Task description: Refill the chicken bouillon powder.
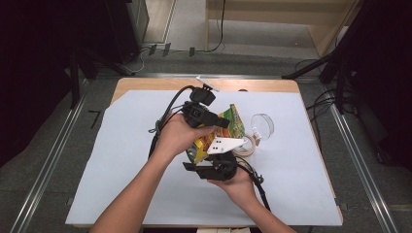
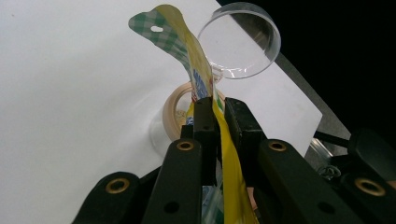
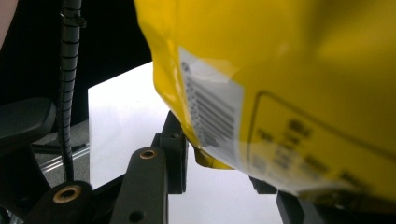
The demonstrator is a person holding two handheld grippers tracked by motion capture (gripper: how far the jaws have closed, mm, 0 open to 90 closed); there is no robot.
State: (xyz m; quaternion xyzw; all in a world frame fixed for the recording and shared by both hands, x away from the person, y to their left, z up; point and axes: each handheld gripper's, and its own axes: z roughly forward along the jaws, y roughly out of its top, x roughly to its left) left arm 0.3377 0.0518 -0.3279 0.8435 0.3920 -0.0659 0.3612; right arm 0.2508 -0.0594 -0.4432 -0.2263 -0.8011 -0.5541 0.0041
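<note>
Forearms come in from the bottom of the high view, and both hands meet over the middle of the white-covered bench (image 1: 121, 160), holding a yellow snack bag (image 1: 232, 122) up between them; the left gripper (image 1: 210, 118) sits at the bag's upper part and the right gripper (image 1: 214, 167) below it, under its grey three-cornered plate. Just beyond the bag lie a roll of tape (image 1: 247, 147) and a clear round dish (image 1: 262, 124), near each other on the bench. From the left gripper view, the jaws are clenched on the bag's flattened top seal (image 2: 219, 126), with the checked hang tab (image 2: 156, 25) curling up past them toward the dish (image 2: 243, 42), and the tape roll (image 2: 173, 109) sits behind. From the right gripper view, the bag's yellow body with its barcode label (image 3: 215, 112) hangs right in front of the jaws; one jaw stands at the bag's lower corner, the other is hidden behind the bag, so I cannot tell whether they grip. To my eye they are set to pull the bag open or stretch it. I would get a firm bite on the lower corner first, keep the top pinch square on the seal, and pull apart steadily, lifted clear of the dish and tape.
</note>
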